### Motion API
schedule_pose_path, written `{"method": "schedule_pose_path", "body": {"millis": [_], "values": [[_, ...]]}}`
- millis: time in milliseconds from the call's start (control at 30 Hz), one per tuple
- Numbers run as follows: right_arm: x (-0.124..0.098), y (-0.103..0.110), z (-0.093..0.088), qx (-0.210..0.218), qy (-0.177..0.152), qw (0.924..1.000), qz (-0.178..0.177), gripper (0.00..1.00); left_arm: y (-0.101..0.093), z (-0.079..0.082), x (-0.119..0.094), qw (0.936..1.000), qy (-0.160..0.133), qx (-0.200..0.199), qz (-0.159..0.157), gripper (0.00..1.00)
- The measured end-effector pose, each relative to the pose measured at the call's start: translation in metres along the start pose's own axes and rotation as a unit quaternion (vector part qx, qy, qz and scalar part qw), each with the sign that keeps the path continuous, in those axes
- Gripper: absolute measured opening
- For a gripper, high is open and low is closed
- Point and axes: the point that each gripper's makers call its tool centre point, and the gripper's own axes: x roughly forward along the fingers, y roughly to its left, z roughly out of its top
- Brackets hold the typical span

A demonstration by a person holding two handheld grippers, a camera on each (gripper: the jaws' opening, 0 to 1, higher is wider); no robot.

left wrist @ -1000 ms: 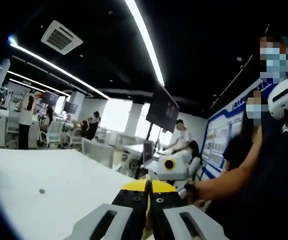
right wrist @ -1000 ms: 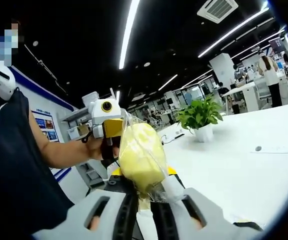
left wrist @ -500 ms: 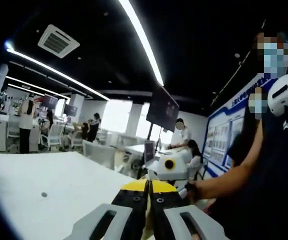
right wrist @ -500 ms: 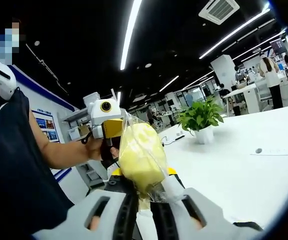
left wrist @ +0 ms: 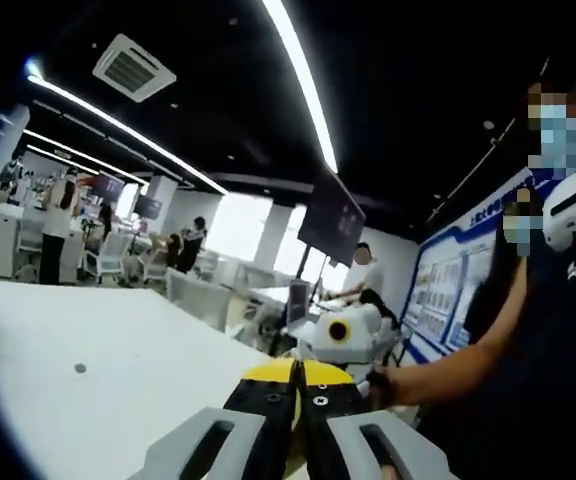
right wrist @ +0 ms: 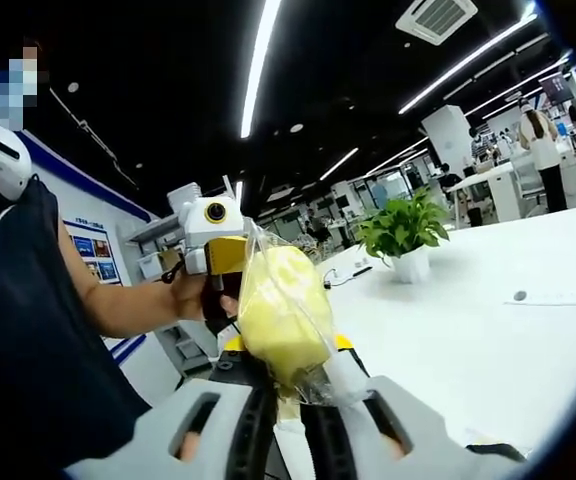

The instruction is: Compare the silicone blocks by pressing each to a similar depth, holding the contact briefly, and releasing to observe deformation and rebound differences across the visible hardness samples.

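right gripper clamps a bagged yellow silicone block at 12 o'clock, left gripper pinched together beside it; squeeze gently, evenly, hold briefly

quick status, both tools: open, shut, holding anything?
Left tool: shut, nothing visible between the jaws.
Right tool: shut on the yellow block in a clear bag.
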Motion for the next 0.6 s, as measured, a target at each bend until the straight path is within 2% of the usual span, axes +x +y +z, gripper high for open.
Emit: {"method": "schedule_pose_path", "body": {"millis": [200, 433, 600], "values": [[-0.001, -0.0002, 0.0003, 0.0, 0.0, 1.0, 0.0, 0.03, -0.002, 0.0004, 0.0012, 0.9998, -0.003, 0.018, -0.005, 0.0], [-0.0002, 0.0012, 0.0003, 0.001, 0.002, 1.0, 0.003, 0.03, -0.0016, 0.0003, 0.0006, 1.0, -0.006, 0.004, -0.005, 0.0], [0.0003, -0.0009, -0.0019, 0.002, 0.006, 1.0, 0.002, 0.03, 0.0007, -0.0011, 0.0001, 0.9997, 0.005, 0.022, -0.001, 0.0]]}}
